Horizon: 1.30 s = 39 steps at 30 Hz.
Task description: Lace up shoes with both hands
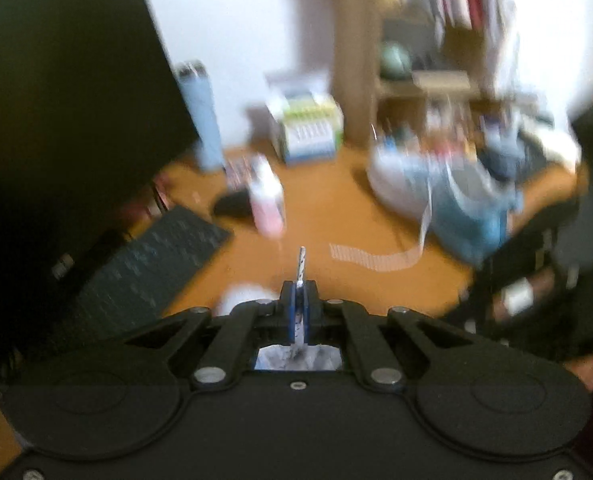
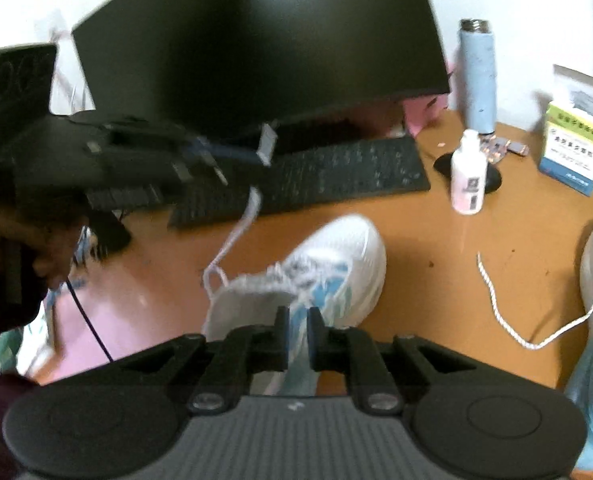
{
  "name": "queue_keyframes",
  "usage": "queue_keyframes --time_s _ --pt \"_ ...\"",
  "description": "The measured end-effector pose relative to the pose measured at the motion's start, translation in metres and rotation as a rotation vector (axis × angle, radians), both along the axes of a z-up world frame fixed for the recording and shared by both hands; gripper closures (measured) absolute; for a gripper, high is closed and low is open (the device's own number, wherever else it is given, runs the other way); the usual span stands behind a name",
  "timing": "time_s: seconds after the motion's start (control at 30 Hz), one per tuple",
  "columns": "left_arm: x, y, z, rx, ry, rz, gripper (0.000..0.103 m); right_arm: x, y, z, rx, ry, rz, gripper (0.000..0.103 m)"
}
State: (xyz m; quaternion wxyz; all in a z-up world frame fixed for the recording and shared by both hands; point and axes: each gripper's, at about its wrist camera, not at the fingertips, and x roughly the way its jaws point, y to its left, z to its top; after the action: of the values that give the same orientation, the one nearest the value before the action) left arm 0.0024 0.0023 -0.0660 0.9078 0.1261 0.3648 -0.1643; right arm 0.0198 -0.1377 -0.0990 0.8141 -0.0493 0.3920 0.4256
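Worktop [image 2: 436,248] carries a white-and-blue sneaker [image 2: 336,252] just ahead of my right gripper [image 2: 297,332], fingers slightly parted, gripping nothing. My left gripper [image 2: 252,156] is pressed together, pinching its white shoelace [image 2: 232,240]. Nearby stands a capped blue bottle [image 2: 477,80].

Dark monitor [image 2: 256,48], black keyboard [image 2: 336,172], blue flask [image 2: 478,76], small white bottle [image 2: 467,176] and medicine box [image 2: 572,148] on the orange table [image 2: 436,264].
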Motion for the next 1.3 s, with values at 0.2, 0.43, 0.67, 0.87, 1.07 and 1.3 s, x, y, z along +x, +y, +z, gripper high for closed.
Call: queue_keyframes --time_s 0.2,0.43,0.67,0.87,1.07,1.3 --pt "-0.018 -0.016 -0.027 0.134 0.081 -0.104 0.103 -0.001 -0.001 -0.015 0.014 0.035 -0.012 0.092" --pt "-0.017 -0.020 -0.039 0.192 0.127 -0.123 0.103 0.002 -0.006 -0.019 0.047 0.062 -0.062 0.092" --pt "-0.010 -0.026 -0.048 0.220 0.152 -0.125 0.103 0.006 -0.008 -0.021 0.067 0.079 -0.089 0.092" --pt "-0.009 -0.026 -0.046 0.220 0.156 -0.130 0.102 0.008 -0.008 -0.023 0.074 0.091 -0.090 0.092" --pt "-0.010 -0.027 -0.045 0.219 0.157 -0.134 0.102 0.010 -0.008 -0.023 0.070 0.087 -0.092 0.092" --pt "-0.009 -0.027 -0.043 0.214 0.150 -0.132 0.102 0.010 -0.006 -0.022 0.064 0.085 -0.090 0.092"
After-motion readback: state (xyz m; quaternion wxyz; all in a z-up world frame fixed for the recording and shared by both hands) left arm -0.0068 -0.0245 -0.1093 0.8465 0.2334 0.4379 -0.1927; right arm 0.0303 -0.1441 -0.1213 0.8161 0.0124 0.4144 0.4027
